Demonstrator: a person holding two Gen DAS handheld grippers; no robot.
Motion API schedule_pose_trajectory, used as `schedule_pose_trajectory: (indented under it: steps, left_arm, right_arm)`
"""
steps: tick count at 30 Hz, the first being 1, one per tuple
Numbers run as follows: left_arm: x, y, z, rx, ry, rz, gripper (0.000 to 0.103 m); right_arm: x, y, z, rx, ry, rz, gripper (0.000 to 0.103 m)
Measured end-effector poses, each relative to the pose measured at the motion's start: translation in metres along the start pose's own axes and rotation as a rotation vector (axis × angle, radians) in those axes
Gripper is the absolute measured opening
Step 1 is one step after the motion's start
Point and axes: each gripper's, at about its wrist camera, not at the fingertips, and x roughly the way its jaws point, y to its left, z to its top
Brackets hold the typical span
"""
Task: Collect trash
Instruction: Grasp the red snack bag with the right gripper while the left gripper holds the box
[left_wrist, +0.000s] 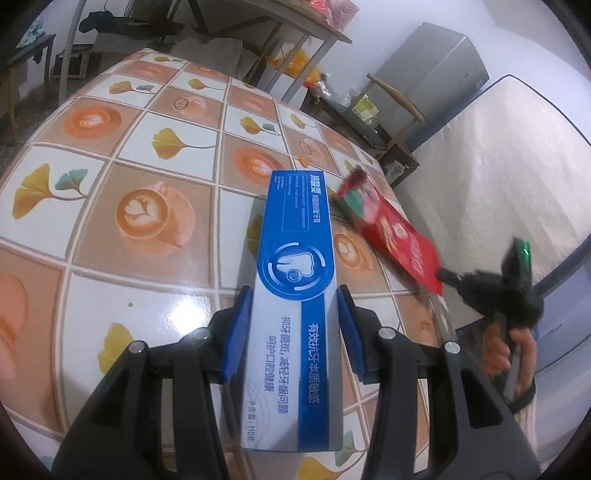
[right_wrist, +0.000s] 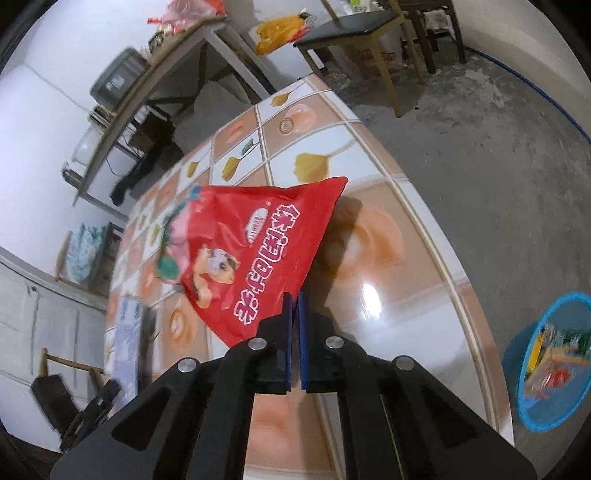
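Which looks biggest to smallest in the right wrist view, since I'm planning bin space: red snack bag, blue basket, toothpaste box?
1. red snack bag, though it is nearest the camera.
2. blue basket, partly cut off.
3. toothpaste box, blurred and partly hidden, so unsure.

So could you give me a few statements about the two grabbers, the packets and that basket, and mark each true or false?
1. The left gripper has its blue pads either side of a long blue-and-white cardboard toothpaste box. True.
2. The right gripper is wide open above the table. False: its jaws are shut on the edge of a red plastic snack bag.
3. The blue mesh basket stands on the tiled table. False: it sits on the floor beside the table.
4. The basket already holds some wrappers. True.
5. The toothpaste box is red. False: it is blue and white.
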Motion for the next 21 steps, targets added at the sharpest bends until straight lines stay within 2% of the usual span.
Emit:
schedule_pose_trajectory:
  steps: [4, 9, 12, 14, 16, 17, 18, 21]
  left_arm:
    - [-0.002, -0.001, -0.005, 0.006, 0.019, -0.021, 0.043]
    - [-0.008, -0.004, -0.014, 0.016, 0.067, -0.044, 0.045]
    - [-0.015, -0.008, -0.019, 0.041, 0.074, -0.046, 0.054]
    - [-0.018, -0.011, -0.02, 0.067, 0.075, -0.042, 0.06]
    - [-0.021, -0.015, -0.02, 0.096, 0.075, -0.032, 0.063]
    - [-0.022, -0.016, -0.018, 0.109, 0.072, -0.026, 0.066]
    - [-0.023, -0.018, -0.017, 0.118, 0.065, -0.019, 0.067]
    - [-0.02, -0.022, -0.015, 0.152, 0.059, 0.021, 0.073]
  right_arm:
    - [-0.038, -0.019, -0.049, 0.068, -0.025, 0.064, 0.003]
    - [-0.057, -0.034, -0.096, 0.119, 0.019, 0.145, 0.003]
    - [-0.059, -0.028, -0.124, 0.093, 0.062, 0.168, 0.007]
    - [-0.063, -0.013, -0.139, 0.006, 0.084, 0.148, 0.009]
    - [-0.07, 0.003, -0.15, -0.101, 0.088, 0.103, 0.032]
    - [-0.074, 0.01, -0.152, -0.147, 0.085, 0.087, 0.048]
    - [-0.078, 0.014, -0.153, -0.179, 0.073, 0.074, 0.052]
    - [-0.094, 0.02, -0.146, -0.25, 0.008, 0.037, 0.053]
